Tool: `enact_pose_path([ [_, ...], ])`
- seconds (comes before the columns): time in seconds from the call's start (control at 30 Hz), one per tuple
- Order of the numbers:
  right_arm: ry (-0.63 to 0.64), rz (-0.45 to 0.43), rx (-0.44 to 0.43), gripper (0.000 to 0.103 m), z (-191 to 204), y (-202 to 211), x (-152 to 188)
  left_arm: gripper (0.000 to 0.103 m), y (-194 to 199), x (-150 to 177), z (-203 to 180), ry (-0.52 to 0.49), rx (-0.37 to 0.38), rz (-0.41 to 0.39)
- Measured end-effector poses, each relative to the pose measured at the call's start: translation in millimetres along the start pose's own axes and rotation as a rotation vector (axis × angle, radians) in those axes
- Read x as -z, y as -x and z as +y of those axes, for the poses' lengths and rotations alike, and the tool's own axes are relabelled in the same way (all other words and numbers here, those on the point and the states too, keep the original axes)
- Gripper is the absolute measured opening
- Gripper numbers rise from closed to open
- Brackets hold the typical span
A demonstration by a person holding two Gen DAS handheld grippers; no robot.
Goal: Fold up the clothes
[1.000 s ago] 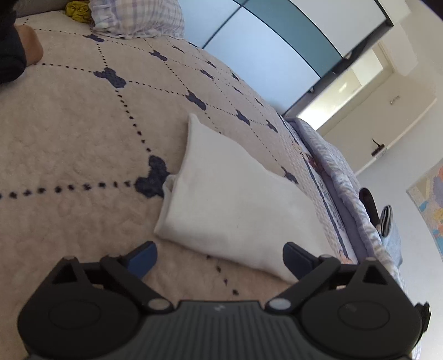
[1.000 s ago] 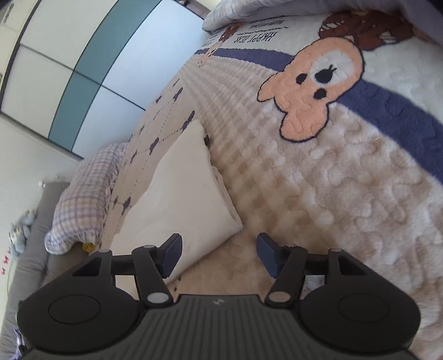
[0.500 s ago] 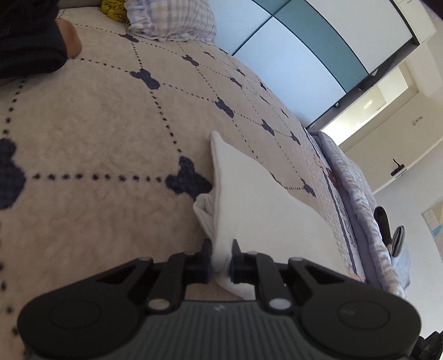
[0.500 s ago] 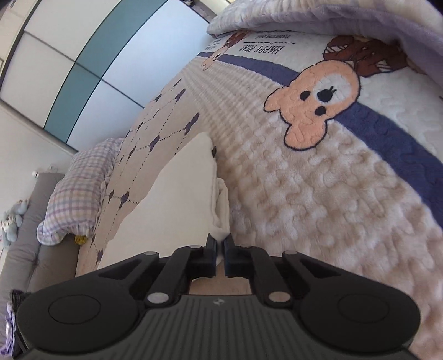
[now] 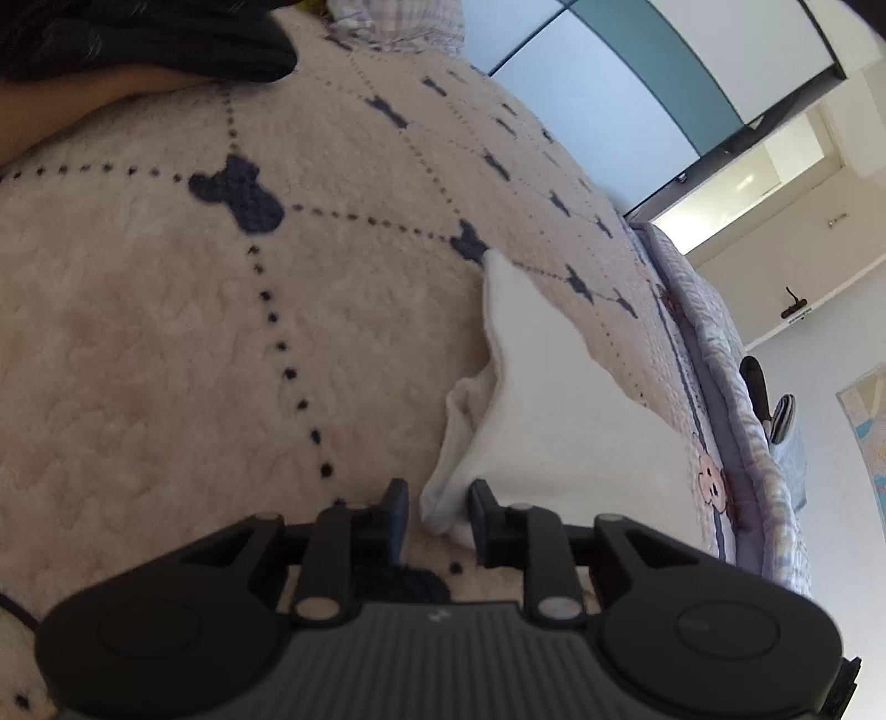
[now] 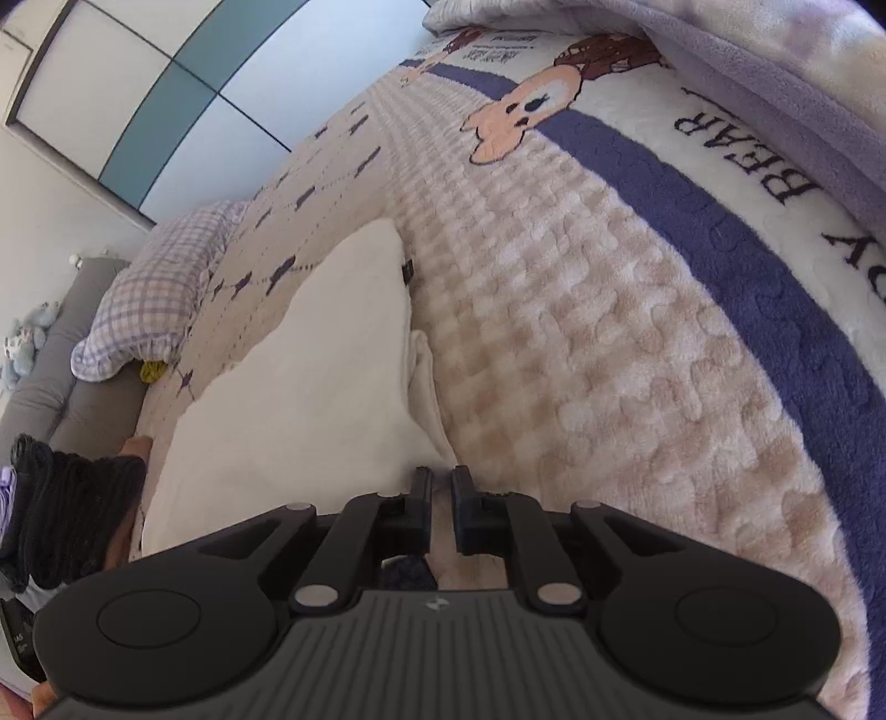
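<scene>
A white folded garment [image 5: 554, 421] lies on the beige quilted bedspread [image 5: 166, 332]. In the left wrist view its near corner sits between the fingers of my left gripper [image 5: 438, 501]. Those jaws are opening, with a gap showing beside the cloth. The right wrist view shows the same garment [image 6: 310, 387] from its other side. Its near corner ends just ahead of my right gripper [image 6: 441, 487]. The right jaws are opening too, with only bedspread [image 6: 609, 332] visible in the narrow slit between them.
A plaid pillow [image 6: 155, 299] and a yellow item [image 6: 152, 371] lie at the head of the bed. A person's dark sleeve [image 5: 138, 50] reaches in at the upper left. A lilac blanket [image 6: 747, 66] is bunched at the far right. Wardrobe doors [image 5: 637, 66] stand behind the bed.
Both grippers went from wide open to shut on the garment's near corners. They then drew back across the bed with it. Their jaws now stand slightly apart.
</scene>
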State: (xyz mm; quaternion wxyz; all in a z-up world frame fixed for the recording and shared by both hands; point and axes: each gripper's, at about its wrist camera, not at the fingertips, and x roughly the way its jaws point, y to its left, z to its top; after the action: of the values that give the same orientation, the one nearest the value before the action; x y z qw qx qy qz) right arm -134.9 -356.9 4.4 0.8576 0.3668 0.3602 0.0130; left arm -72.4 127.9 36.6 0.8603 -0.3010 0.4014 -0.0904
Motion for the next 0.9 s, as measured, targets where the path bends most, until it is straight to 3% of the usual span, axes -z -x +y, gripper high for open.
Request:
enact_pose_path([
  [0.03,0.003,-0.021,-0.005,0.021,1,0,-3,0.035,-2,-3,-9,-0.057,-0.018,-0.008],
  [0.07,0.011,-0.036,-0.010,0.036,2,-1,-7,0.043,-4,-7,-16,-0.106,-0.046,-0.018],
  [0.1,0.028,-0.034,-0.014,0.048,4,-4,-11,0.043,-6,-11,-21,-0.145,-0.086,-0.032],
  [0.17,0.075,-0.029,0.011,0.048,9,-12,-21,0.046,-9,-21,-27,-0.206,-0.152,-0.055],
  [0.27,0.110,-0.026,0.044,0.048,10,-20,-37,0.048,-11,-33,-21,-0.156,-0.133,-0.054],
  [0.37,0.168,-0.024,0.085,0.048,19,-26,-44,0.048,-11,-34,-39,-0.232,-0.162,-0.086],
  [0.47,0.323,-0.053,0.097,0.048,48,-25,-38,0.055,-7,-25,-73,-0.350,-0.050,-0.094],
  [0.53,0.424,-0.028,0.021,0.048,75,-27,-29,0.061,-17,-13,-95,-0.417,0.046,-0.020],
  [0.6,0.556,0.012,-0.051,0.045,108,-35,-12,0.061,-35,-1,-115,-0.500,0.075,0.045],
  [0.7,0.738,0.050,-0.066,0.042,146,-57,13,0.061,-74,8,-129,-0.577,0.012,0.102],
  [0.8,0.759,0.123,-0.021,0.042,148,-91,21,0.062,-101,10,-117,-0.552,-0.027,0.123],
  [0.9,0.741,0.134,-0.036,0.041,134,-102,22,0.062,-100,25,-120,-0.644,-0.047,0.078],
])
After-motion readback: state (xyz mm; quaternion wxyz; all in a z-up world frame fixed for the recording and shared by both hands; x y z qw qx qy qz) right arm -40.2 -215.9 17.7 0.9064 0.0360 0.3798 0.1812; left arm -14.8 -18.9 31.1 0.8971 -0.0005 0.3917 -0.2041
